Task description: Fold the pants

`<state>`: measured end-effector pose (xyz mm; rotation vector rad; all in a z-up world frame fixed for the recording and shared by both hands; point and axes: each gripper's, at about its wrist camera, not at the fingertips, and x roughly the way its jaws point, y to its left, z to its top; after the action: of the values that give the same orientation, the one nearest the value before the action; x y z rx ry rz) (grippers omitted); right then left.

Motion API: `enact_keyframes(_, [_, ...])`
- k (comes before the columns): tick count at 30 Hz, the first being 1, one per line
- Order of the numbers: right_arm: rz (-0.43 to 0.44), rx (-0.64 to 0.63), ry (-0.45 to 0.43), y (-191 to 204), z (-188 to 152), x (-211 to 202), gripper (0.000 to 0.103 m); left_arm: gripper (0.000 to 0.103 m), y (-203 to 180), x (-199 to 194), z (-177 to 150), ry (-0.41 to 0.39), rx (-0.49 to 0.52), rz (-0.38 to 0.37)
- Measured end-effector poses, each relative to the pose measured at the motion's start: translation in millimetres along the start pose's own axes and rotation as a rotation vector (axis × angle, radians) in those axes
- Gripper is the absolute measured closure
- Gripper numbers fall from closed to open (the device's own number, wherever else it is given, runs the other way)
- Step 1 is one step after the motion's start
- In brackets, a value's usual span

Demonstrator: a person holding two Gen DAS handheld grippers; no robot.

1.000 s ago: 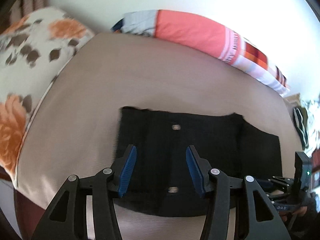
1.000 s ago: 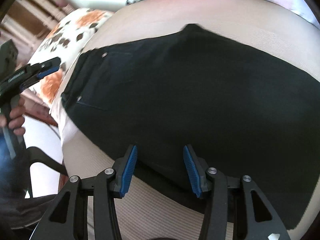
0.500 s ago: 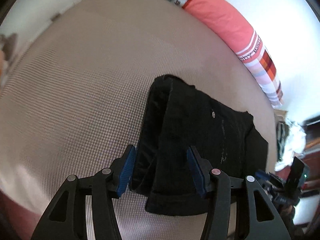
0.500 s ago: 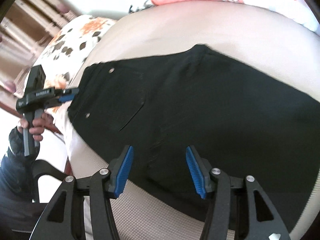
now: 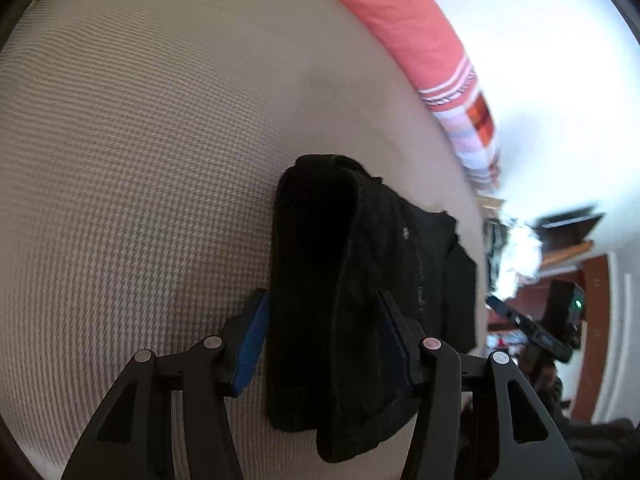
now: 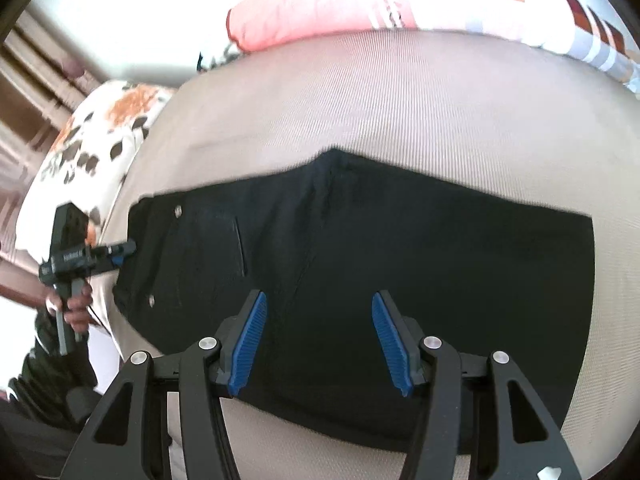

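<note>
Black pants (image 6: 400,264) lie flat on a beige bed, waistband to the left, legs to the right. In the left wrist view the waistband end (image 5: 320,280) sits between the blue pads of my left gripper (image 5: 324,344), whose jaws stand wide on either side of it. My left gripper also shows in the right wrist view (image 6: 120,250) at the waistband's left edge. My right gripper (image 6: 318,336) is open and empty, hovering over the near edge of the pants at mid length.
A pink and orange patterned pillow (image 6: 360,4) lies along the far side of the bed. A floral pillow (image 6: 92,136) is at the left. The beige bed cover (image 5: 140,140) surrounds the pants. Furniture and clutter (image 5: 520,248) stand beyond the bed's right end.
My left gripper has come down and in, from above the waistband to straddling its end. My right gripper has drawn back slightly, so more of the pants shows. Both stay open.
</note>
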<state>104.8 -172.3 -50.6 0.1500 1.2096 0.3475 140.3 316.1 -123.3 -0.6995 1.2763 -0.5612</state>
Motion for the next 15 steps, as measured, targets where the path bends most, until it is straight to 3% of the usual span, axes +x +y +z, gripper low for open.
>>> enact_keyframes(6, [0.035,0.021,-0.017,14.2,8.9,8.1,0.050,0.049,12.7,8.5,13.2,0.062,-0.028,-0.158])
enact_keyframes(11, [0.056,-0.002,0.014,28.5,5.7,23.5,0.050,0.049,-3.1,21.8,14.7,0.081,0.045,-0.154])
enact_keyframes(15, [0.064,-0.017,0.019,35.1,4.3,28.3,0.050,0.052,-11.3,24.2,10.6,-0.013,0.033,-0.109])
